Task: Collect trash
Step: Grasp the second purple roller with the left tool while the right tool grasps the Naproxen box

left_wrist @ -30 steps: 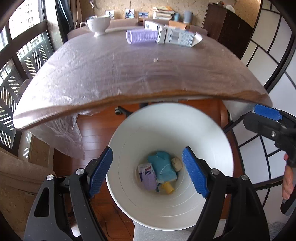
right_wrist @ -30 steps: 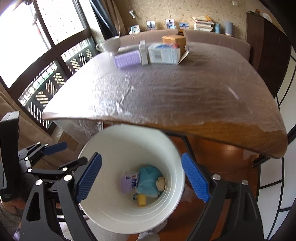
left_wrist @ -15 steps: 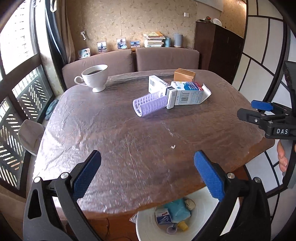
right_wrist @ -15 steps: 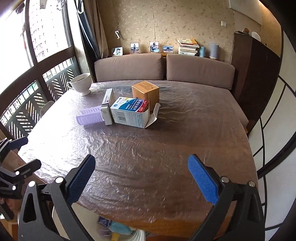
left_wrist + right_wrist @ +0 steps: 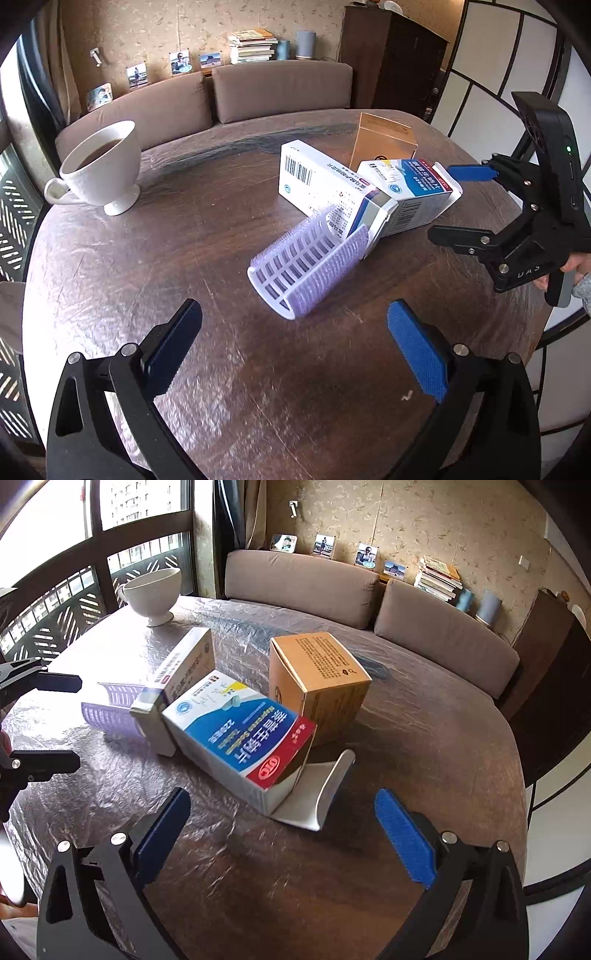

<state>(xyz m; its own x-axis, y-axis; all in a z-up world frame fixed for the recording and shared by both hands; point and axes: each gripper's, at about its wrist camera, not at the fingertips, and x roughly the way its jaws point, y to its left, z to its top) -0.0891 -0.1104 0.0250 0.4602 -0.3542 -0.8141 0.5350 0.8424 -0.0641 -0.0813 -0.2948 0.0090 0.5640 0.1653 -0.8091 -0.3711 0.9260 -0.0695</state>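
A purple hair roller (image 5: pixel 308 271) lies on the table (image 5: pixel 147 266) just ahead of my open, empty left gripper (image 5: pixel 295 347). Behind it lie a white medicine box (image 5: pixel 325 184), a blue-and-white medicine box with an open flap (image 5: pixel 410 199) and a tan box (image 5: pixel 384 142). My right gripper (image 5: pixel 282 830) is open and empty, just short of the blue-and-white box (image 5: pixel 240 738). The tan box (image 5: pixel 317 679), white box (image 5: pixel 181 675) and roller (image 5: pixel 110 709) lie beyond. The right gripper also shows in the left wrist view (image 5: pixel 461 201).
A white cup of coffee (image 5: pixel 101 168) stands at the table's far left; it also shows in the right wrist view (image 5: pixel 153 594). A brown sofa (image 5: pixel 369 602) runs behind the table. A dark cabinet (image 5: pixel 391 62) stands at the back right.
Both grippers have risen from over the white trash bin and moved forward over the table, closing on the roller and boxes. The bin has dropped out of view.
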